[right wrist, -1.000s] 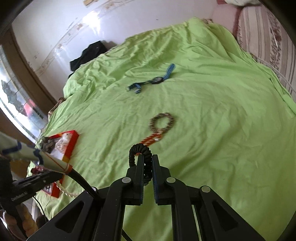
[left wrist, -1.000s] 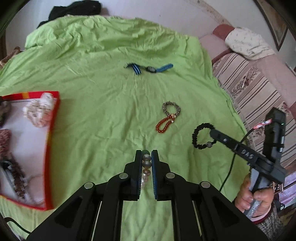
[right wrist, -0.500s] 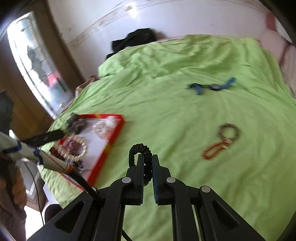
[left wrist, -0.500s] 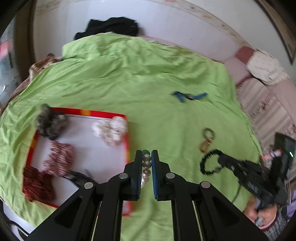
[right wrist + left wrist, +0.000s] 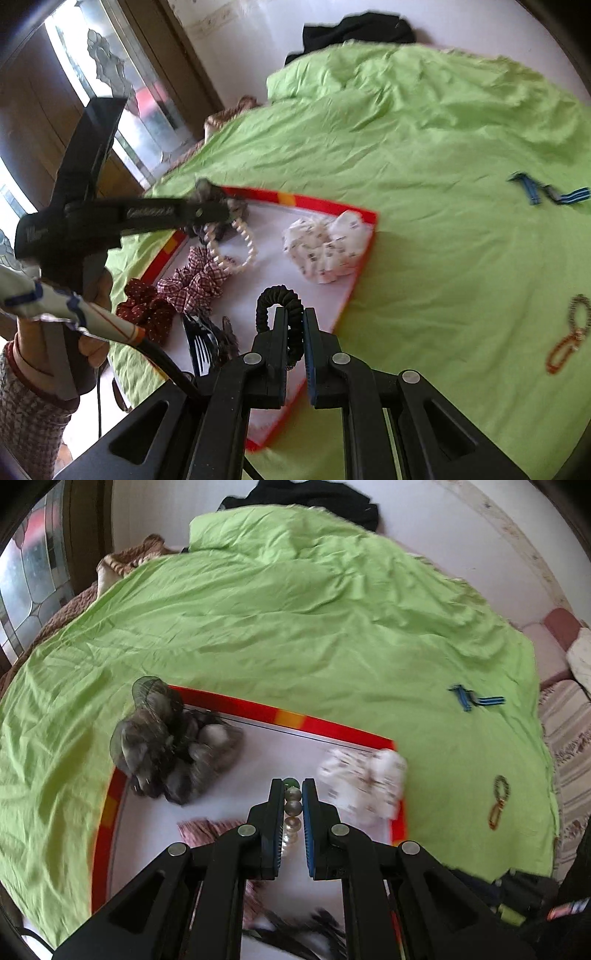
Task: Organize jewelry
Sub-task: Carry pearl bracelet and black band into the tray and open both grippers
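My left gripper (image 5: pixel 293 794) is shut on a pearl bracelet (image 5: pixel 293 805) and hangs over the white, red-rimmed tray (image 5: pixel 295 720). From the right wrist view the pearl bracelet (image 5: pixel 232 243) dangles from the left gripper (image 5: pixel 207 216) above the tray (image 5: pixel 325 202). My right gripper (image 5: pixel 293 317) is shut on a black beaded bracelet (image 5: pixel 273 297) over the tray's near right part. A brown and orange bead pair (image 5: pixel 569 336) and a blue strap watch (image 5: pixel 546 192) lie on the green sheet (image 5: pixel 424 155).
In the tray lie a grey mesh scrunchie (image 5: pixel 173 746), a white printed scrunchie (image 5: pixel 325 243), checked and dark red scrunchies (image 5: pixel 192 280) and a black comb (image 5: pixel 201 343). A person's hand (image 5: pixel 88 332) holds the left gripper. Black clothing (image 5: pixel 314 498) lies beyond the sheet.
Both grippers have swept left across the bed from the loose jewelry to above the tray, each still holding its bracelet. The watch and bead pair now sit far right.
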`<state>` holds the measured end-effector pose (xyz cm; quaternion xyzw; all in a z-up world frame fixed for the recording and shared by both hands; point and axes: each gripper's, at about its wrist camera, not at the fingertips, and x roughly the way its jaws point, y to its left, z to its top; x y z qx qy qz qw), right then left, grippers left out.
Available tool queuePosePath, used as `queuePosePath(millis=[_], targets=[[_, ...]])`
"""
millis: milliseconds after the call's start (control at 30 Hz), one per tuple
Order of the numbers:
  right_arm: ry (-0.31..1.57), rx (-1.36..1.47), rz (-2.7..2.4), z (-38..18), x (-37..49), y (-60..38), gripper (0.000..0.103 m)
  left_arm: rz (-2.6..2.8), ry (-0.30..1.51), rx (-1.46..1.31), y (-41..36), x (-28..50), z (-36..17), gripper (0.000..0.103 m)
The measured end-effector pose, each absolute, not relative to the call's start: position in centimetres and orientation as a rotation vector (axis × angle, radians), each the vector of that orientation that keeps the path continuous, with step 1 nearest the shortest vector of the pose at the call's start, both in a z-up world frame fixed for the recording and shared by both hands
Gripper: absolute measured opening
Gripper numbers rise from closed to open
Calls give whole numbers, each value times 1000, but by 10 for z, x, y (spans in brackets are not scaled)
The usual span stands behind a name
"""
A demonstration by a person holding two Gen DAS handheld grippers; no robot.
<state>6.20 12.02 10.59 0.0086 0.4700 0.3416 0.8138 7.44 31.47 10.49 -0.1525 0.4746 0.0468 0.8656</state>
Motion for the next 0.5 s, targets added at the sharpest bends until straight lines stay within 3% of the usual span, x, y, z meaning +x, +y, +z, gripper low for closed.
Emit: queuePosePath(millis=[200, 500], targets=[[1078, 28, 728, 71, 82, 149, 9, 135, 1018, -334, 343, 103, 81, 9], [1054, -48, 737, 62, 77, 165, 10, 128, 1027, -313, 339, 119, 72, 9]])
